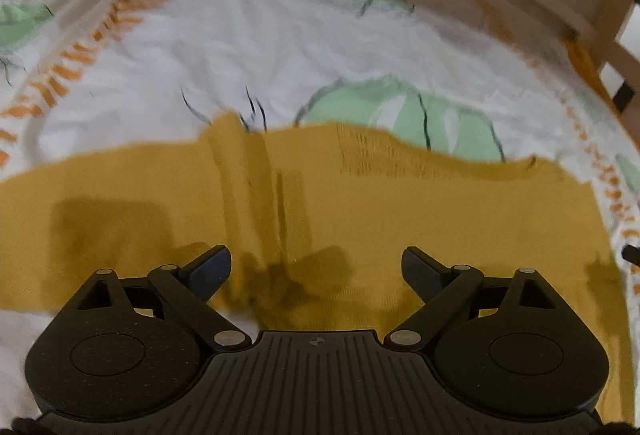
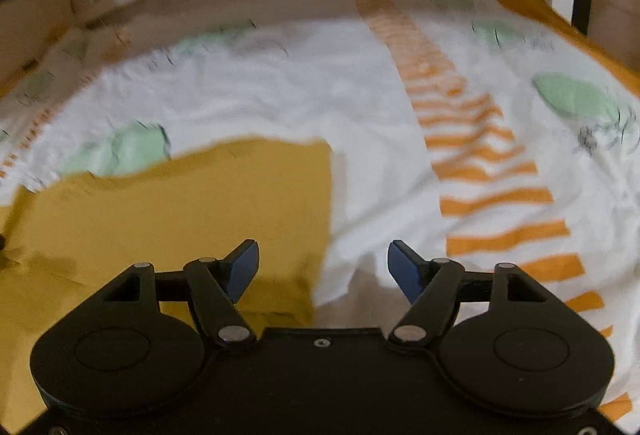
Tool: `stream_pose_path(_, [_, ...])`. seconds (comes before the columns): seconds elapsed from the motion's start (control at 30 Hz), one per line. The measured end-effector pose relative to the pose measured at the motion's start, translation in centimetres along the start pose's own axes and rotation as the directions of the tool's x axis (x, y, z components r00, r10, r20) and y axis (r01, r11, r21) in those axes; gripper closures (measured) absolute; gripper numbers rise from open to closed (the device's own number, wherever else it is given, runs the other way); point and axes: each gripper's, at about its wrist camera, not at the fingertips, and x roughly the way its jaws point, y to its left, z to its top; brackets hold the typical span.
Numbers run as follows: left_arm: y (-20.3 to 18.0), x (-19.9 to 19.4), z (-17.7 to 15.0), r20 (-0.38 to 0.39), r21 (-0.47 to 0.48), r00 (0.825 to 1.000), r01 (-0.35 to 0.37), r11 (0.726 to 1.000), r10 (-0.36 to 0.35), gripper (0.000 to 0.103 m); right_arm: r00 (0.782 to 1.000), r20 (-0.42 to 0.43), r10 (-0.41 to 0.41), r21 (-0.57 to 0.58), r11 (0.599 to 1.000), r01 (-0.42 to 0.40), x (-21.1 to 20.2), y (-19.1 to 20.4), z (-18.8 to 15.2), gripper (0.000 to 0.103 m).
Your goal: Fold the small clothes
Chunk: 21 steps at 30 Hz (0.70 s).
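Mustard garment point(image 1: 360, 203) lies flat on your sheet point(image 1: 260, 47), creased, perhaps folded; blur hides detail. Your left gripper point(image 1: 316, 267) and right gripper point(image 2: 323, 267) hover above it, jaws released, empty.

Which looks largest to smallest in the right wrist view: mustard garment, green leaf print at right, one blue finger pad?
1. mustard garment
2. green leaf print
3. blue finger pad, though nearness to the camera enlarges it.
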Motion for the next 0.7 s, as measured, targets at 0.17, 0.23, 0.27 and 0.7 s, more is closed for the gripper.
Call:
stream_pose_path(0.17, [1.7, -2.2, 1.0, 0.074, -0.031, 0.997, 0.002, 1.0, 0.001, 0.01, 0.995, 0.046, 0.092, 0.015, 0.996, -0.093, -2.5, 2.2, -0.1, 0.004])
stream_pose_path(0.23, [2.8, -2.9, 1.2, 0.09, -0.061, 0.996, -0.006, 0.998, 0.012, 0.01, 0.992, 0.05, 0.12, 0.013, 0.993, -0.121, -3.1, 3.4, -0.4, 0.002])
stream_pose_path(0.27, [3.5, -3.2, 1.3, 0.096, -0.08, 0.995, -0.011, 0.997, 0.018, 0.01, 0.99, 0.048, 0.135, 0.013, 0.991, -0.135, -3.2, 3.8, -0.6, 0.001])
stream_pose_path(0.7, [14.4, -8.0, 1.5, 0.163, -0.382, 0.98, -0.043, 0.923, 0.113, 0.01, 0.963, -0.034, 0.266, -0.003, 0.964, -0.267, -3.0, 12.1, -3.5, 0.0])
